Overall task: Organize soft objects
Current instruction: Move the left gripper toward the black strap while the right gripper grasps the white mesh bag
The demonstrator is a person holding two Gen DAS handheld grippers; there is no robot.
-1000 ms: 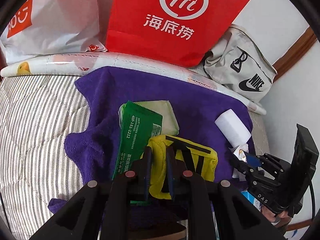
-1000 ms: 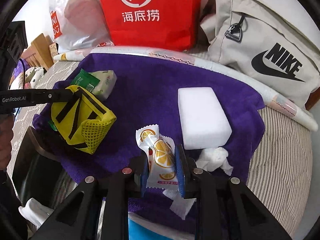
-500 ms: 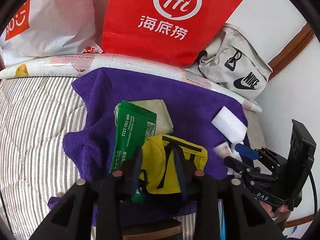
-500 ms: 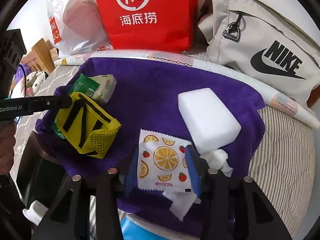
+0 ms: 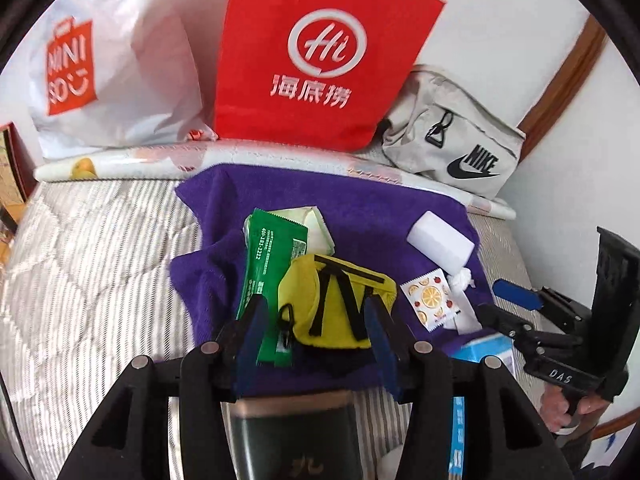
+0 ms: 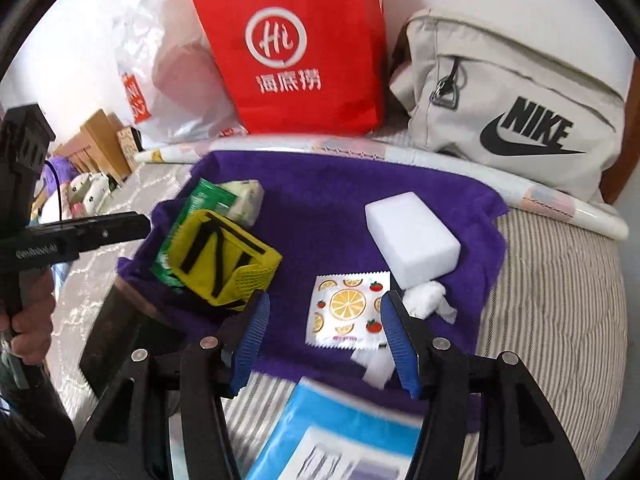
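Observation:
A purple towel is spread on the bed. On it lie a yellow pouch with black straps, a green packet, a pale tissue pack, a white foam block, a crumpled white tissue and an orange-print sachet. My left gripper hovers above the yellow pouch, its jaws opening and the pads clear of it. My right gripper hangs over the flat sachet, jaws also opening, touching nothing.
A red paper bag, a white shopping bag and a beige Nike bag stand against the wall behind a rolled printed sheet. Striped bedcover lies left. A blue box sits at the towel's near edge.
Both grippers opened and drew up and back. The left let go of the yellow pouch. The right let go of the sachet, which now lies flat on the towel.

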